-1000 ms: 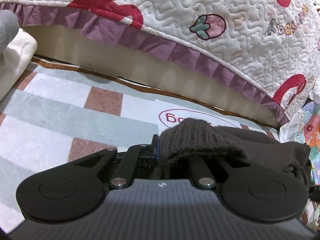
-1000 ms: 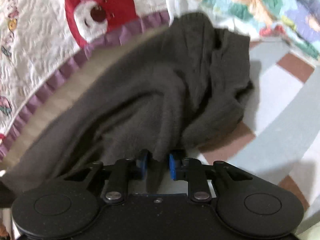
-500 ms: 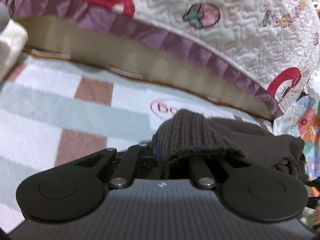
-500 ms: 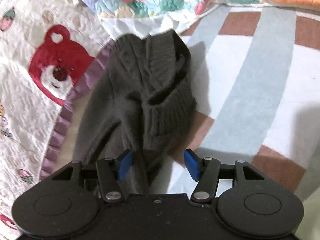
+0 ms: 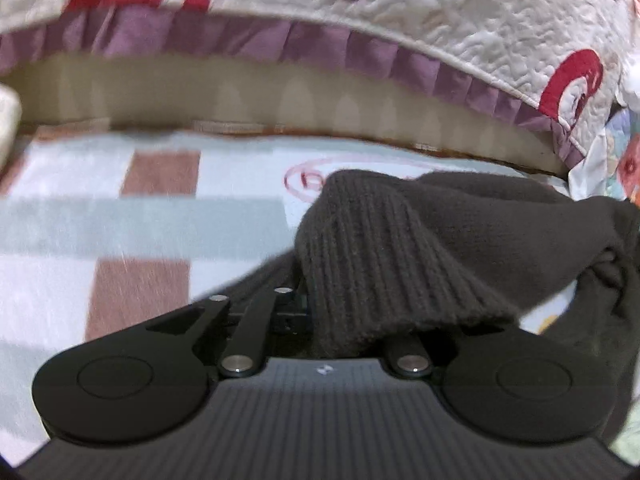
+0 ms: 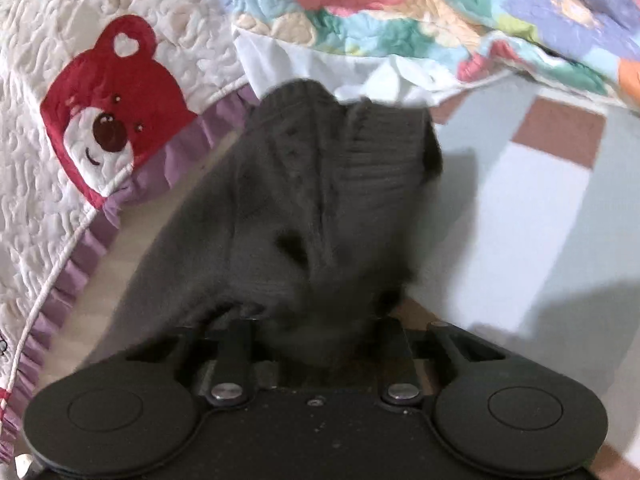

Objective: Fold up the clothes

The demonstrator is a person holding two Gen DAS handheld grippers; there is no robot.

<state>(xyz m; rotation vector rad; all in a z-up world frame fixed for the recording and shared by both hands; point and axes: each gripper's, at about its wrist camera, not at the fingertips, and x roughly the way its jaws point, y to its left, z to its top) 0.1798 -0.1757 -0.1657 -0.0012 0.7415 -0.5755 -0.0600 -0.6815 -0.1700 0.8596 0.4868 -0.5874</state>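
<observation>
The dark brown knitted sweater (image 5: 400, 248) lies on a checked blanket (image 5: 160, 216) of pale blue, white and reddish-brown squares, close to the edge of a white quilt (image 5: 460, 28) with a purple frill and red bear and strawberry patterns. In the left wrist view, the ribbed hem or cuff of the sweater is draped over the front of the left gripper (image 5: 340, 316), covering its tips. The linkage arms stand drawn in toward the middle, and the knit fabric runs down between them, so the jaws are closed on the sweater. The rest of the garment trails off to the right in loose folds. A pink oval marking shows on the blanket just behind the ribbed edge.

In the right wrist view, the sweater (image 6: 320, 200) is bunched in a heap directly in front of the right gripper (image 6: 316, 340) and spills over its tips, hiding them. The picture is blurred there, so it cannot be told whether these jaws are wide, narrow, or holding the cloth. Beyond the heap lies a flowered quilt (image 6: 440, 4) in many colours with a white underside, and to the left the white quilt's red bear patch (image 6: 108, 104) is in plain view.
</observation>
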